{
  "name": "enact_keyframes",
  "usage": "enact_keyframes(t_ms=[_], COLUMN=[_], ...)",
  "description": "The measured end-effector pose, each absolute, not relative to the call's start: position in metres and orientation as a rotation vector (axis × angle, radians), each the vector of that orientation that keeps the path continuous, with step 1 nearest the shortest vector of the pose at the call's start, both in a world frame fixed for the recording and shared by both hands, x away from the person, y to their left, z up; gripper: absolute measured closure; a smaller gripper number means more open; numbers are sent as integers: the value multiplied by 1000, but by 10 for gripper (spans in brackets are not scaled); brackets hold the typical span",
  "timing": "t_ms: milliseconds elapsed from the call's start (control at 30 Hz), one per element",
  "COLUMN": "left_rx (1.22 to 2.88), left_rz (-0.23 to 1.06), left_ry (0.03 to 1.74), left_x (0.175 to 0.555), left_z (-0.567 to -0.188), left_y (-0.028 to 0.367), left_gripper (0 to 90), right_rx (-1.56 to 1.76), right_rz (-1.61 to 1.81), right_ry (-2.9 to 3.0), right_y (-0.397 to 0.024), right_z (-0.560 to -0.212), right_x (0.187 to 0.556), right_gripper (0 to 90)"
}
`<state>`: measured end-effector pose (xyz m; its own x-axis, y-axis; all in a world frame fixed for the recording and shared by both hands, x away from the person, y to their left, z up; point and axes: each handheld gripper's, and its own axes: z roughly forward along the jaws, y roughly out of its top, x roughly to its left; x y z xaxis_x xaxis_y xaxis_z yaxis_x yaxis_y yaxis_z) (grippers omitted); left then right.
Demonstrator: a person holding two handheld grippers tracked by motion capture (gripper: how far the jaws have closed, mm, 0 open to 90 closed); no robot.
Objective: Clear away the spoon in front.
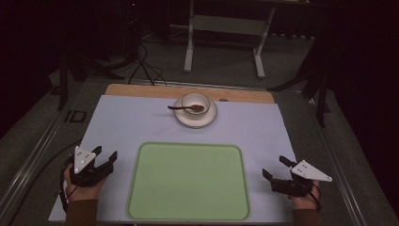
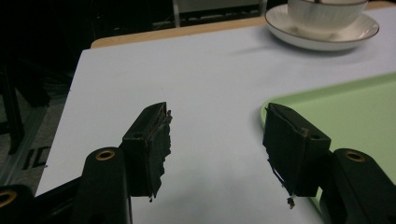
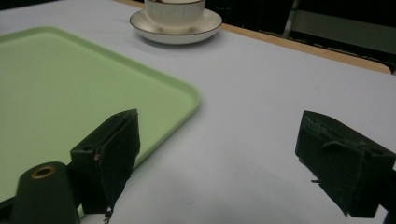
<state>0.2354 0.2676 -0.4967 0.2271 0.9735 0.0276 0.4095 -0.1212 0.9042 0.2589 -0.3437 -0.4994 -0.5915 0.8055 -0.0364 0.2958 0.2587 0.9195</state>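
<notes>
A white cup (image 1: 195, 103) is sitting on its saucer (image 1: 207, 118) in the upper middle of the frame, near the far edge of the bench (image 1: 122, 122), and a dark spoon (image 1: 186, 108) is resting across the cup with its handle poking out to the left. Below it, well apart, a green tray (image 1: 188, 181) is lying empty at the lower centre. The left gripper (image 1: 102, 159) is waiting at the lower left, just beside the tray's edge, its fingers (image 2: 149, 140) spread wide and holding nothing; the right gripper (image 1: 276, 166) is mirroring it at the lower right, equally agape. The likeliest trouble, I judge, is the loose spoon: any tilt or knock while lifting the saucer could be sending it sliding off, or the cup skating on the glazed saucer.
</notes>
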Motion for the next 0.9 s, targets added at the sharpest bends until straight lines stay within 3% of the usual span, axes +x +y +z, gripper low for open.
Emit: enact_keyframes(t_ms=[900], left_rx=[1651], left_rz=[749], left_ry=[1246], left_x=[246], left_z=[-479], left_y=[255], left_gripper=[409], right_rx=[990], right_rz=[1325], right_ry=[1996], right_y=[-347], right_z=[-498], right_x=[257], right_gripper=[138])
